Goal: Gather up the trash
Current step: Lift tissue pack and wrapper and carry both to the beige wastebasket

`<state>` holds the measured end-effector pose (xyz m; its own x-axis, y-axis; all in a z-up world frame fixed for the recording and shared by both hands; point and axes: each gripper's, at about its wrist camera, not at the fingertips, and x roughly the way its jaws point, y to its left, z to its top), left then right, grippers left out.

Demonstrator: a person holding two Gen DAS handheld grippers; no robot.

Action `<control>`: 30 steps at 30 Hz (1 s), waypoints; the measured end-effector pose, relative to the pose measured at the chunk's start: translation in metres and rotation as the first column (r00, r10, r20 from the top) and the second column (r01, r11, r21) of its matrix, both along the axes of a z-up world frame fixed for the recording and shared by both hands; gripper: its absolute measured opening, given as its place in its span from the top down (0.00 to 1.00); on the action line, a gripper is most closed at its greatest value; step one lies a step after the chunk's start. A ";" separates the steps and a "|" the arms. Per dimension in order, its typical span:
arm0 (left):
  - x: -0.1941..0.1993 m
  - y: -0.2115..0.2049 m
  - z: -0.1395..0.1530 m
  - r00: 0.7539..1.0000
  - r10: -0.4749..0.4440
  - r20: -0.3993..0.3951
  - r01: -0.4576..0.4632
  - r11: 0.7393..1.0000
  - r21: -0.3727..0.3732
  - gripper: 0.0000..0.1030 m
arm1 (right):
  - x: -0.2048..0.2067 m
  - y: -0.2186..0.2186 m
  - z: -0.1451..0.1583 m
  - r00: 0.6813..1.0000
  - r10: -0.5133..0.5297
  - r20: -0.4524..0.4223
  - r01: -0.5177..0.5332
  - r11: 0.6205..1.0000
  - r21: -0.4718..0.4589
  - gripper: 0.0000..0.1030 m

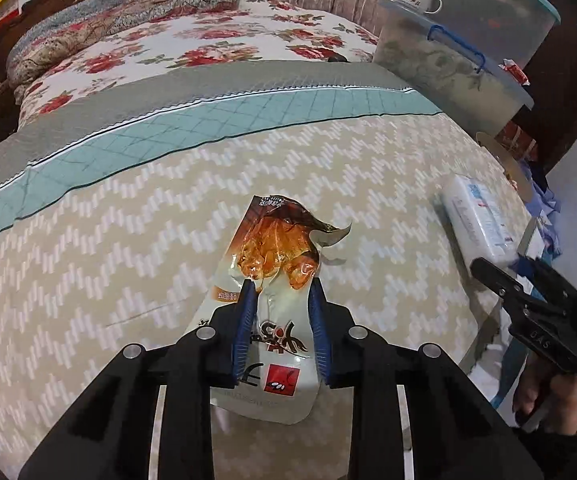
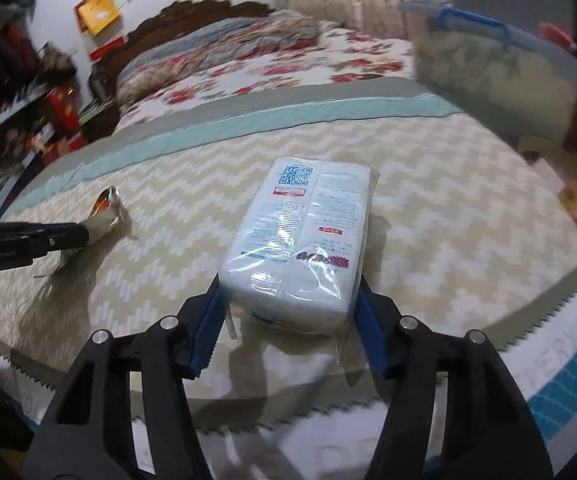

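Plastic-wrapped tissue pack [image 2: 300,248], near the bed's [image 1: 328,168] right edge: soft, light, slick film, best squeezed across its long sides; right gripper [image 2: 288,300] is spread wide, pads flanking its near end. Smaller snack wrapper [image 1: 276,280], mid-bed near the front edge: flimsy, crinkly; left gripper [image 1: 282,290] part-closed, pinching its middle.

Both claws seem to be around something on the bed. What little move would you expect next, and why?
Probably the left gripper lifts the snack wrapper off the bedspread: its jaws already press the wrapper's sides, and it is trash.
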<state>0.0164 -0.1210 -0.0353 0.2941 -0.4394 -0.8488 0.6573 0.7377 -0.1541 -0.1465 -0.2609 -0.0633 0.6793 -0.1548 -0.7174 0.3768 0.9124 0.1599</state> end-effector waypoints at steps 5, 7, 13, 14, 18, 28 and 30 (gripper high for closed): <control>0.008 0.006 0.011 0.996 0.074 0.042 -0.074 0.997 0.000 0.10 | -0.016 -0.019 0.000 0.999 -0.026 0.028 0.025 0.999 0.045 0.41; 0.008 0.009 0.012 0.993 0.084 0.080 -0.087 0.996 0.033 0.10 | -0.019 -0.025 -0.002 0.999 -0.032 0.035 0.029 0.997 0.070 0.41; 0.005 -0.013 -0.012 0.994 -0.030 0.102 0.015 0.990 0.140 0.09 | -0.019 -0.033 -0.008 0.998 -0.034 0.047 0.028 0.992 0.122 0.40; 0.007 -0.018 -0.017 0.993 -0.054 0.106 0.037 0.987 0.158 0.09 | -0.019 -0.032 -0.008 0.998 -0.033 0.048 0.027 0.992 0.122 0.40; 0.010 -0.030 -0.020 0.986 -0.132 0.098 0.118 0.983 0.137 0.48 | -0.022 -0.030 -0.005 0.998 -0.032 0.061 0.024 0.992 0.125 0.40; -0.002 -0.108 0.026 0.967 -0.254 0.035 0.254 0.967 0.001 0.49 | -0.050 -0.072 0.008 0.984 -0.130 0.124 0.115 0.986 0.119 0.41; -0.012 -0.141 0.033 0.955 -0.295 0.031 0.295 0.955 -0.002 0.49 | -0.061 -0.094 0.006 0.976 -0.175 0.132 0.157 0.978 0.137 0.41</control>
